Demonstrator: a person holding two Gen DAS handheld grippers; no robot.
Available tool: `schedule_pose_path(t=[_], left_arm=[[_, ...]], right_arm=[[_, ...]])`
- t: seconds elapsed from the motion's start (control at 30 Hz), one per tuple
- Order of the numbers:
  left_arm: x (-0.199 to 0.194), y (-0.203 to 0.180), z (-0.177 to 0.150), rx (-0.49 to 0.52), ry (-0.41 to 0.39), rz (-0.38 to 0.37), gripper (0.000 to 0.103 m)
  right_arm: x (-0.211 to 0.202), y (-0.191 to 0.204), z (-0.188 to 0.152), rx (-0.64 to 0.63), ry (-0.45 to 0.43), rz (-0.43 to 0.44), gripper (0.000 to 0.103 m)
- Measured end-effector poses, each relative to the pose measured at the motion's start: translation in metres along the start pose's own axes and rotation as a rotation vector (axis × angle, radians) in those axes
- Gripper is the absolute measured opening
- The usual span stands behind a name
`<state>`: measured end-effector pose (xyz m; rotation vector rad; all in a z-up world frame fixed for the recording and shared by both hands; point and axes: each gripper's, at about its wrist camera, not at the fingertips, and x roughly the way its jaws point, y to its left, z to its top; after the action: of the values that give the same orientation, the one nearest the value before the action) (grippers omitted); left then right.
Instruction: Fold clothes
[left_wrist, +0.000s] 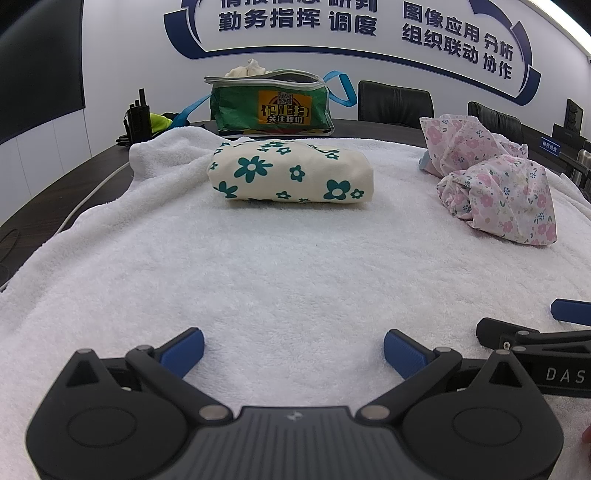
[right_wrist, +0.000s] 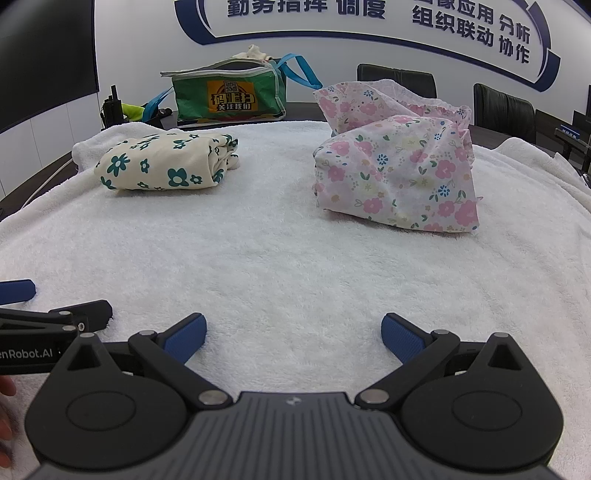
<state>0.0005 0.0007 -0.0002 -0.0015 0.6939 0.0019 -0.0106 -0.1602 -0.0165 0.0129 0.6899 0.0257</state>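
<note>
The left black plastic two-finger tool (left_wrist: 293, 349) has ribbed blue rubber fingertips (left_wrist: 184, 347), silver pivot pins, two round black discs beside a ridged grey centre plate with a small logo. The right black plastic two-finger tool (right_wrist: 293, 332) looks identical; the left tool's side arm reads "enRobot.AI" in white.

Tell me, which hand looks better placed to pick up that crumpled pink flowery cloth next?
Probably the right. The pink cloth lies almost straight ahead of the right tongs, which are open. From the left tongs, also open, it sits far to the right, while the folded green-flowered cloth lies ahead.
</note>
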Motion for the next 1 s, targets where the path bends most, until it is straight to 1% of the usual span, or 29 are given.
schedule_pose_path(t=[1.0], left_arm=[[-0.0002, -0.0001, 0.0, 0.001, 0.0, 0.001, 0.103]], right_arm=[[-0.0014, -0.0028, -0.0001, 0.017, -0.005, 0.003, 0.102]])
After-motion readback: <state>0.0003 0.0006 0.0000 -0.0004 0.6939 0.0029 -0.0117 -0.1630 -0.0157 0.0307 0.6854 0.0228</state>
